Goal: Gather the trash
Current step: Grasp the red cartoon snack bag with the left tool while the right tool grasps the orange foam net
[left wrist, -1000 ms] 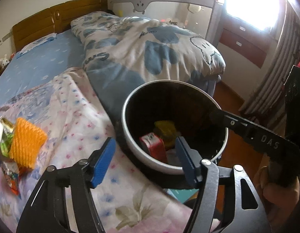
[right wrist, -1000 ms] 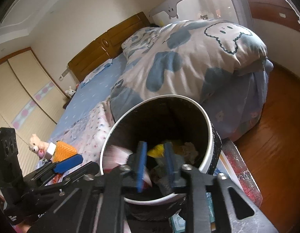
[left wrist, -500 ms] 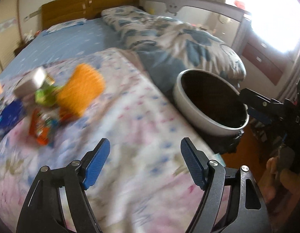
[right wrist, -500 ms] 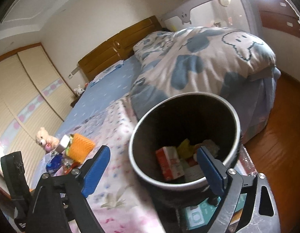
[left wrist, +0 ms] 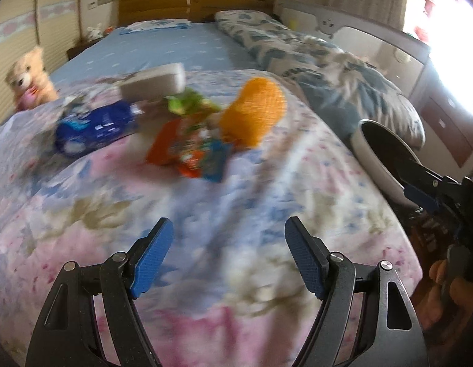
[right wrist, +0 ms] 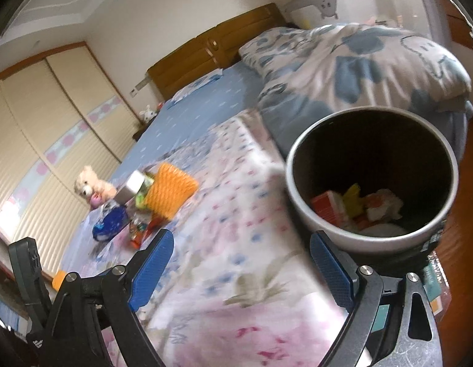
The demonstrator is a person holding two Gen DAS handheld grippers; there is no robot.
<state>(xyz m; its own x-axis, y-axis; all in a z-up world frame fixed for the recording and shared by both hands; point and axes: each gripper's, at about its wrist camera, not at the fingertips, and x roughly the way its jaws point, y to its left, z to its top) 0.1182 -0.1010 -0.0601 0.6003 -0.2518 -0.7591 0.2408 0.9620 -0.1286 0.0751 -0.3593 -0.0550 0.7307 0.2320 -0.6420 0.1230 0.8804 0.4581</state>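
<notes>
- Several wrappers, including an orange-and-blue crinkled snack packet [left wrist: 190,150] and, blurred, what looks like an orange mesh sleeve [left wrist: 254,113], lie bunched on the floral bedspread [left wrist: 205,244]; pinching one could drag its neighbours.
- Left gripper [left wrist: 228,253] and right gripper [right wrist: 242,263] both gape, empty.
- Round white-rimmed bin [right wrist: 371,180] stands beside the bed; a careless swing could knock it.

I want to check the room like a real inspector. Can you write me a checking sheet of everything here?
Surface: flowered bedspread over a blue sheet.
Job's things: trash pile of orange foam net, orange snack wrapper, blue packet, green wrapper and grey box; trash bin beside the bed already holds cartons and paper.
Clutter: teddy bear, rumpled duvet.
Grippers: left gripper open, empty; right gripper open, empty, near the bin.
Cables: nothing seen.
Surroundings: wooden headboard, wardrobe doors, bright window.
</notes>
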